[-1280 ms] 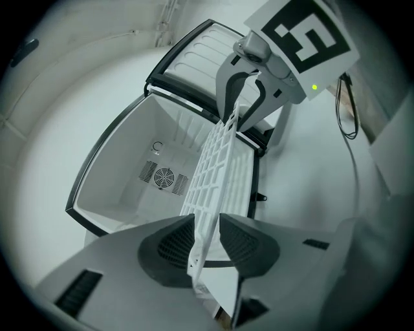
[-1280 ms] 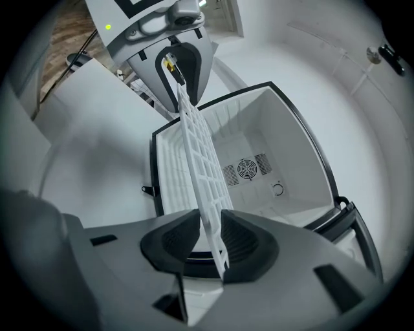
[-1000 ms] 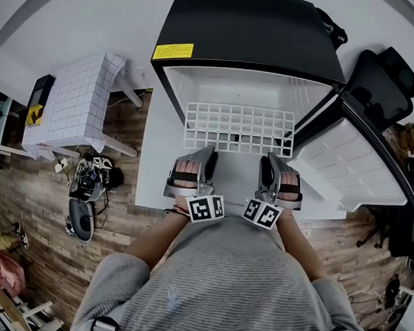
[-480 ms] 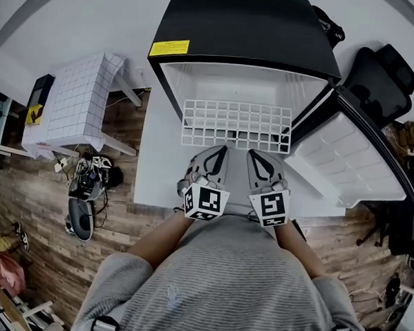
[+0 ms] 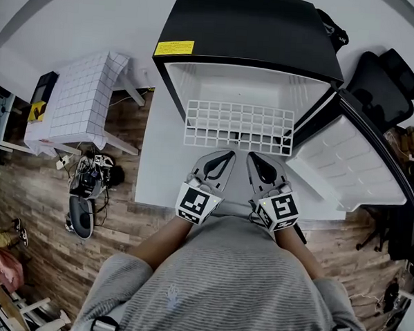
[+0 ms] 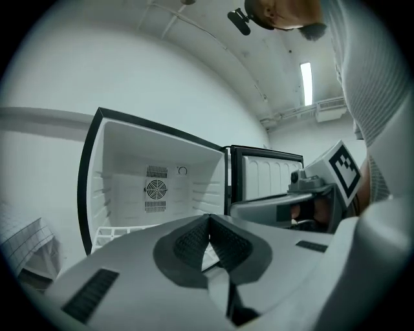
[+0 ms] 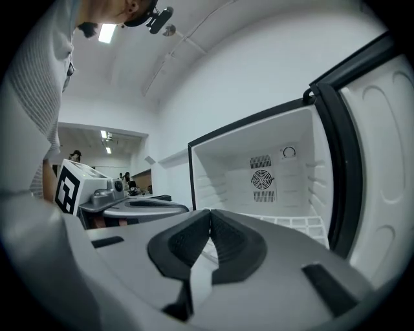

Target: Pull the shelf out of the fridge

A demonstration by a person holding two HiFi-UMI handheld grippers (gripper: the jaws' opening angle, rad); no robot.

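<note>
The white wire shelf sticks out of the mouth of the black fridge, toward the person; its back part sits low inside the fridge, and its front part hangs out over the white table; I cannot tell how much of it the side grooves hold; the fridge door stands wide open at about 3 o'clock from the shelf, and the shelf's right corner is just beside it

The left gripper and the right gripper sit side by side at 6 o'clock from the shelf, close to its front edge but not touching it; both point at the fridge; the left gripper's jaws have just been closing, and now its pads are pressed together with nothing between them; the right gripper's pads are pressed together too, and it holds nothing

So the shelf is part way out, and no claw has it; this could be a moment before a grab or one after a let-go

What could go wrong from here: clenched claws cannot take a wire, so a push forward would only bump the shelf back in; if the shelf comes out more, its front may dip and it may drop, since less of it would sit in the grooves; a pull on one side only may turn it and jam it; the right corner may catch on the door at 3 o'clock
</note>
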